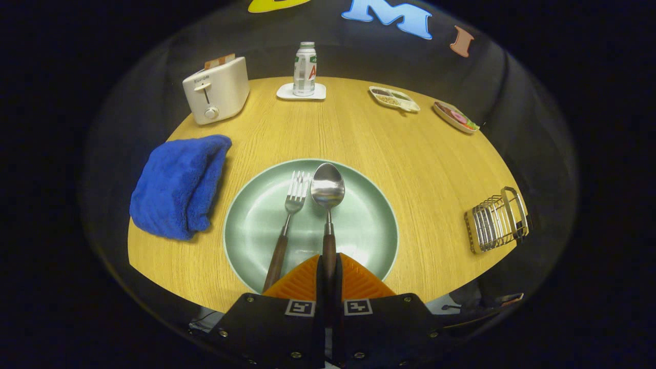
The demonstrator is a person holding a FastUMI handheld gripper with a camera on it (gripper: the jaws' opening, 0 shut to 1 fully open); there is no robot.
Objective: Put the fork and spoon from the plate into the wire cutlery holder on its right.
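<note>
A pale green plate (256, 225) lies on the round wooden table just ahead of my fingers. A fork (293, 205) with a dark wooden handle rests on it, tines pointing away. Right of the fork is the spoon (327, 188), bowl away from me, its wooden handle running back between my fingers. My gripper (328, 266) is shut on that handle, both fingers pressed against it. The wire cutlery holder (497, 219) stands near the table's right edge, well to the right of the plate, with nothing visible inside it.
A crumpled blue towel (177, 187) lies left of the plate. At the far side stand a white toaster (216, 96), a bottle on a white coaster (304, 69), a divided snack tray (394, 98) and a small dish of food (456, 117).
</note>
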